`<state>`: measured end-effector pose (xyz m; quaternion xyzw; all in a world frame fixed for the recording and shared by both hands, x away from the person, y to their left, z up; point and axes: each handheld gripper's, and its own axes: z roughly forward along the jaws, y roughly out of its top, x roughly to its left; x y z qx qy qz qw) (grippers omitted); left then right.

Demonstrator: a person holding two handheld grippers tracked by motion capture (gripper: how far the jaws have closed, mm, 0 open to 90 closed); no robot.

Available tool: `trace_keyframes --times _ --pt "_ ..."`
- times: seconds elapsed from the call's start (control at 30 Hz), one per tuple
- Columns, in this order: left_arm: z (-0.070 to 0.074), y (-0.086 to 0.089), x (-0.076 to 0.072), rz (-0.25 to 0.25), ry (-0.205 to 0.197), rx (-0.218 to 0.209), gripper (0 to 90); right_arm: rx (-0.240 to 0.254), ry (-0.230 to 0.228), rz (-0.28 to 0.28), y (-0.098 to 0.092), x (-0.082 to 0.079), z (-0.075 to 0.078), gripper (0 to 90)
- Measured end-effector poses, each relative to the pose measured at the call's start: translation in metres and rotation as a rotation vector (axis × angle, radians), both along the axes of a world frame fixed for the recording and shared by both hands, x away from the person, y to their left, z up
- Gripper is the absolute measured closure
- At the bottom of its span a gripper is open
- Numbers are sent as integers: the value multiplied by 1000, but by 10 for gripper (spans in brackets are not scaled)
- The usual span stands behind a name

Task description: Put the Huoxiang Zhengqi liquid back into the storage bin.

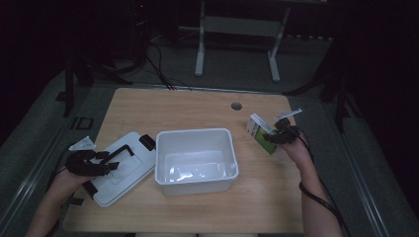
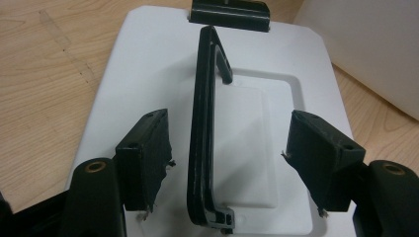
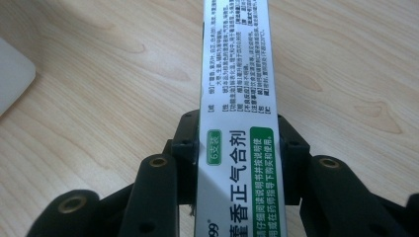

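Note:
A white bin (image 1: pixel 196 160) stands open in the middle of the wooden table. Its white lid (image 1: pixel 121 168) lies flat to the left, with a raised black handle (image 2: pixel 203 133) and a black latch (image 2: pixel 230 12) at its far end. My left gripper (image 1: pixel 106 164) is open over the lid, its jaws on either side of the handle without touching it. On the right, my right gripper (image 1: pixel 274 136) is shut on a white-and-green medicine box (image 1: pixel 261 133), held tilted above the table. In the right gripper view the box (image 3: pixel 238 98) runs up between the jaws.
The wooden table (image 1: pixel 197 108) has a round cable hole (image 1: pixel 236 105) at the back centre. A white frame stand (image 1: pixel 237 29) is on the dark floor beyond. A corner of the bin (image 3: pixel 12 74) shows at the left of the right gripper view.

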<state>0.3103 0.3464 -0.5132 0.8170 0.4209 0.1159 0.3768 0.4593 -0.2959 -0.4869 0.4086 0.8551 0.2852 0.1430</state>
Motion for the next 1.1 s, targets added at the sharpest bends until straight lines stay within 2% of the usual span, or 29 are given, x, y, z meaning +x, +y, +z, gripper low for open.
trace_keyframes --times 0.23,0.27,0.53,0.57,0.7,0.77,0.87,0.97,1.03,1.1 --pt "2 0 0 2 -3 5 331 19 -16 -5 -4 -6 9 637" --pt "3 0 -1 3 -4 6 332 25 -27 -2 -6 -10 17 639" --pt "5 -1 -1 5 -6 11 331 21 -40 53 -4 -22 37 639" --pt "6 -1 0 4 -5 14 332 22 -50 72 -3 -25 43 639" --pt "6 -1 -1 3 -4 15 331 26 -58 92 -2 -30 53 640" --pt "6 0 -1 4 -2 21 331 45 -68 124 0 -34 63 640" --pt "5 1 -2 10 -2 21 331 63 -80 144 1 -39 71 640" --pt "6 3 -3 17 -1 15 331 81 -107 184 6 -45 83 639" --pt "7 2 -3 12 -5 17 331 78 -129 237 13 -52 95 639" --pt "7 2 -3 6 -6 2 331 79 -136 251 16 -54 99 639"
